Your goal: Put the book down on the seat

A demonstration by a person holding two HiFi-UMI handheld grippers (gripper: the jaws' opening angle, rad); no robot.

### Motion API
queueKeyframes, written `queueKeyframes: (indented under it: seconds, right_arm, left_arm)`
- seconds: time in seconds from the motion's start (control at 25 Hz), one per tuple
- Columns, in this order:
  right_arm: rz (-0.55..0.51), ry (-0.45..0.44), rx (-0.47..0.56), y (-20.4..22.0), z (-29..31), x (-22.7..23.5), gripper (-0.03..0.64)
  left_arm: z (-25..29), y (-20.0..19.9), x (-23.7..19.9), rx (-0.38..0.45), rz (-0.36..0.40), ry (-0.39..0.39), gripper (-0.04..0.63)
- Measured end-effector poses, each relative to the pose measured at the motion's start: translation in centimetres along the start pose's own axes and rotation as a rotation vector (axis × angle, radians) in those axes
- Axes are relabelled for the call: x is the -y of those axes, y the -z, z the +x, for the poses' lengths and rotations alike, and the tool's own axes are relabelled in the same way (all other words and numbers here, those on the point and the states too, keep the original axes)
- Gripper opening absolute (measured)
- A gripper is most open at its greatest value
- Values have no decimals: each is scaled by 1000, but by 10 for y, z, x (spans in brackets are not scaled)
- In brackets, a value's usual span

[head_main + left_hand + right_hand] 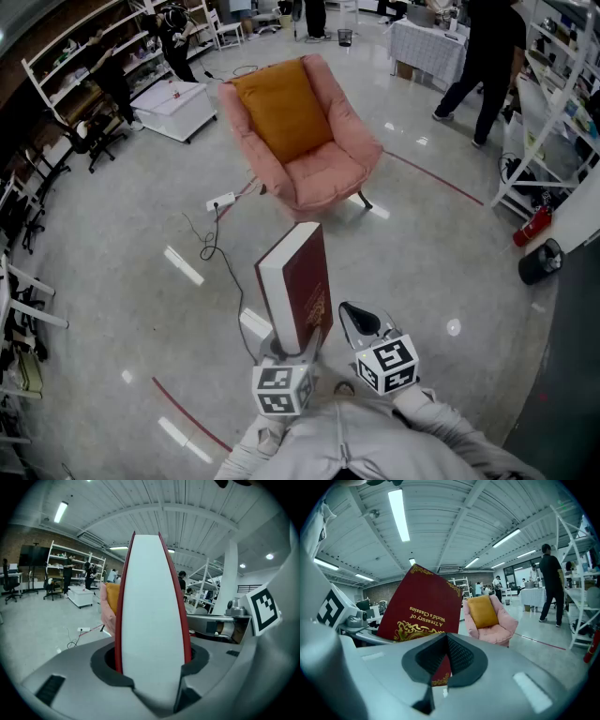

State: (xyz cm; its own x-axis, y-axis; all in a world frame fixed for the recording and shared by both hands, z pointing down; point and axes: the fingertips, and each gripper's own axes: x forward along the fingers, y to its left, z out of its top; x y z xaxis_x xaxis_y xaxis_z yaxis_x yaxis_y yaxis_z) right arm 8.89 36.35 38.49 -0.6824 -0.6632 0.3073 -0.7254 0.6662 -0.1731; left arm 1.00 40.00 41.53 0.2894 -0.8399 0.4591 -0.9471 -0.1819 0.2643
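A thick dark red book with gold lettering stands upright, clamped at its lower end by my left gripper. In the left gripper view its white page edge fills the gap between the jaws, which press on both covers. Just to the right of the book, my right gripper is shut with nothing between its jaws; in its own view the book's cover rises to the left beyond the closed tips. The pink armchair with an orange cushion stands on the floor ahead, its seat bare.
A power strip with a black cable lies on the floor left of the chair. A white cabinet stands at the back left. At the right are white shelving and a fire extinguisher. A person stands by a table.
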Motion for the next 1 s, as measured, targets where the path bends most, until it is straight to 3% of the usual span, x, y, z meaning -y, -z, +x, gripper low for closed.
queueKeyframes:
  seconds: [0.4,1.0]
  right_arm:
    - [-9,14,12,12,-39,-5,-2]
    - [-29,-23,-3,-4,1,3,0]
  left_arm:
    - [-22,6,17,38,-6,-16,245]
    - [7,-18,-12,55,-66,-22,245]
